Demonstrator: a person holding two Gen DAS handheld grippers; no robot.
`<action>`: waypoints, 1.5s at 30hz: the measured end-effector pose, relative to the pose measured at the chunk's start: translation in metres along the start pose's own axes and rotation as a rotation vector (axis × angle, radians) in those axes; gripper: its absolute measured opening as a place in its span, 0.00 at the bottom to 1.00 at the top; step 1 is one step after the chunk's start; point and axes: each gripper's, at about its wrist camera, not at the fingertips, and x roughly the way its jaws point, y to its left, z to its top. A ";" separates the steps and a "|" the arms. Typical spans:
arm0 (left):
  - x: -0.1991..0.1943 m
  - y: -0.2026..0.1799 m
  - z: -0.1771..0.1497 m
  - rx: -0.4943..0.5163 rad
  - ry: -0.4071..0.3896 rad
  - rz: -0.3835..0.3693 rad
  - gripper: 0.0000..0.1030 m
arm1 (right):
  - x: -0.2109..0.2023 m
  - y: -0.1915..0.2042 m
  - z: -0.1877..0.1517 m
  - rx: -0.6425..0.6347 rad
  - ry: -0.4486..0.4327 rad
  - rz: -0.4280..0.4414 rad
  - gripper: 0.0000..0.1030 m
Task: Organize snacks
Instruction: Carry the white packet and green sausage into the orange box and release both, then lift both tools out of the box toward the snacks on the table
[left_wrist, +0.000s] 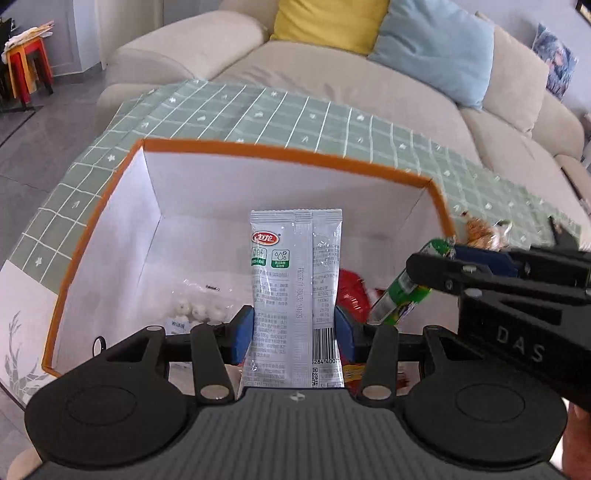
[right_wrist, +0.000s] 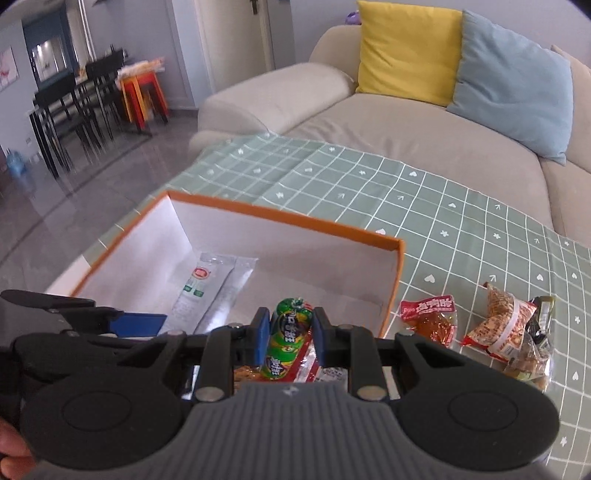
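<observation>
Between my left hand-held gripper's (left_wrist: 293, 334) blue pads sits the grey pouch (left_wrist: 295, 291), clamped upright and hanging over the open box (left_wrist: 280, 153). My right hand-held gripper (right_wrist: 288, 332) is clamped on the green sausage (right_wrist: 290, 332), also over the box. Down on the box floor I see a bag of white balls (left_wrist: 199, 312) and a red packet (left_wrist: 352, 291). So I'm mid-drop: two snacks carried in, neither let go yet. Next I want both lowered onto clear floor inside the walls, then the jaws eased apart, keeping the two grippers from bumping. Further out on the counter (right_wrist: 369, 184), beside the box, three packets (right_wrist: 480, 328) wait their turn.
</observation>
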 end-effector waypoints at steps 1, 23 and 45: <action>0.003 0.001 0.000 0.003 0.005 0.004 0.51 | 0.007 0.002 0.000 -0.012 0.011 -0.012 0.21; 0.048 0.028 -0.001 0.029 0.107 0.116 0.52 | 0.066 0.032 0.011 -0.251 0.062 -0.110 0.20; 0.010 0.021 0.001 0.037 -0.004 0.151 0.75 | 0.028 0.025 0.014 -0.211 -0.034 -0.113 0.48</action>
